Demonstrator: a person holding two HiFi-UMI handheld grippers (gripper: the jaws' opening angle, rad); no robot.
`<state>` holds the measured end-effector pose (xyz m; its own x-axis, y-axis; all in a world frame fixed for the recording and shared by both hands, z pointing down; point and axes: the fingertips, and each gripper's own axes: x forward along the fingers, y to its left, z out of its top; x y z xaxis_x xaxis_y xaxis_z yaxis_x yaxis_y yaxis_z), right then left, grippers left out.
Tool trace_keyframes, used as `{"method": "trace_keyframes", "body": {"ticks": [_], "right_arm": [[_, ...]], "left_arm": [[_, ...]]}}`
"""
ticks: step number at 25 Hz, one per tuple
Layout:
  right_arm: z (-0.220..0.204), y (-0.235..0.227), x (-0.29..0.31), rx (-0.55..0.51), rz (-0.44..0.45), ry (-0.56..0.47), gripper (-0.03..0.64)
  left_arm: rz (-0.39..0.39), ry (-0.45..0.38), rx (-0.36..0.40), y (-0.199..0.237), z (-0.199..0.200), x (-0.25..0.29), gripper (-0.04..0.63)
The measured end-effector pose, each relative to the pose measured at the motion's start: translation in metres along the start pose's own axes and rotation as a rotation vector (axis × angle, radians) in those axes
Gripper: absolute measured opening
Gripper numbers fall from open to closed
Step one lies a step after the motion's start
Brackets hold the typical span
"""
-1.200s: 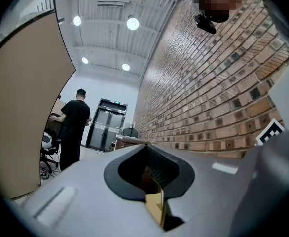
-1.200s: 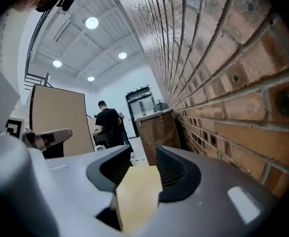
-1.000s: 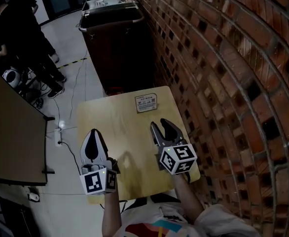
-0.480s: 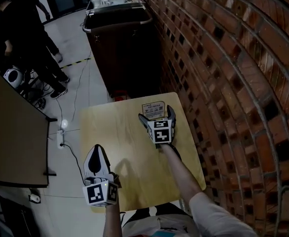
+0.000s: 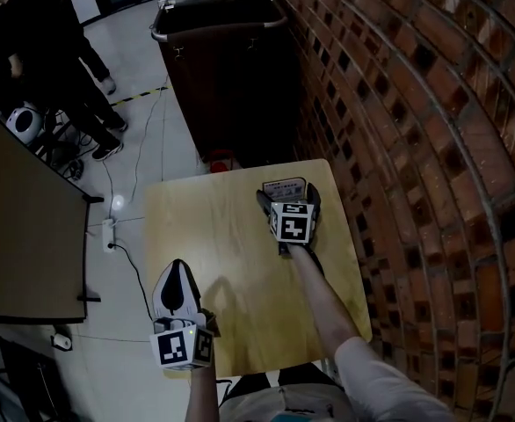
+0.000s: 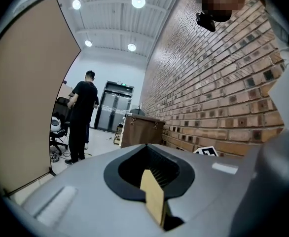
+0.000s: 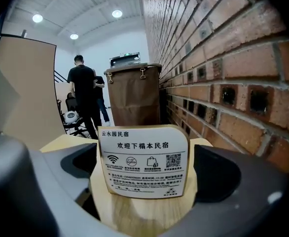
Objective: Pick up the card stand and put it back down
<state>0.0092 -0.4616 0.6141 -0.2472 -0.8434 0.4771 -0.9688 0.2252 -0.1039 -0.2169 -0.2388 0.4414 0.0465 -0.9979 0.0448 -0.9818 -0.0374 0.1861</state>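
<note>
The card stand (image 5: 283, 185) is a small wooden block with a white printed card, upright at the far right of the wooden table (image 5: 213, 236). My right gripper (image 5: 289, 202) reaches it from the near side. In the right gripper view the card stand (image 7: 143, 159) sits between the two grey jaws with a gap on each side, neither pad touching it. Those jaws have opened wide within the last second, and my right gripper (image 7: 147, 174) is open. My left gripper (image 5: 177, 275) hovers at the table's near left edge, shut and empty, and the left gripper (image 6: 148, 149) points level along the room.
A brick wall (image 5: 398, 104) runs close along the table's right side. A dark brown cabinet (image 5: 222, 60) stands just beyond the far edge. A tan partition (image 5: 20, 236) is at left, a power strip (image 5: 110, 233) and cable lie on the floor, and people (image 5: 38, 42) stand far left.
My right gripper has travelled from the table's near right up to the card stand, and its jaws have spread around it. The left gripper has sunk slightly toward the near edge.
</note>
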Motion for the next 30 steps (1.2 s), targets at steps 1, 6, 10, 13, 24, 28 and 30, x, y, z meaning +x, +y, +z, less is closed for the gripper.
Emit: {"method": "trace_keyframes", "body": {"ticks": [1, 6, 10, 13, 24, 28, 30], "right_arm": [[-0.001, 0.001, 0.001, 0.007, -0.002, 0.003, 0.577], [-0.009, -0.001, 0.011, 0.034, -0.016, 0.014, 0.577], [-0.007, -0.003, 0.014, 0.038, -0.01, -0.006, 0.577], [-0.006, -0.003, 0.016, 0.021, 0.004, -0.019, 0.575], [-0.006, -0.004, 0.014, 0.016, 0.005, -0.025, 0.575], [-0.006, -0.005, 0.009, 0.015, 0.007, -0.031, 0.575], [-0.005, -0.006, 0.004, 0.008, 0.006, -0.044, 0.575]], "left_arm": [[-0.002, 0.002, 0.0, -0.001, -0.001, 0.001, 0.005], [-0.021, 0.016, 0.008, -0.005, -0.005, 0.0, 0.004], [0.011, 0.011, 0.008, 0.0, -0.004, -0.001, 0.005], [0.021, 0.013, 0.008, 0.003, -0.005, -0.002, 0.003], [0.028, 0.009, -0.005, -0.001, -0.007, -0.004, 0.005], [0.034, 0.005, 0.0, -0.001, -0.005, -0.006, 0.005], [0.035, 0.002, 0.0, -0.002, -0.004, -0.007, 0.005]]}}
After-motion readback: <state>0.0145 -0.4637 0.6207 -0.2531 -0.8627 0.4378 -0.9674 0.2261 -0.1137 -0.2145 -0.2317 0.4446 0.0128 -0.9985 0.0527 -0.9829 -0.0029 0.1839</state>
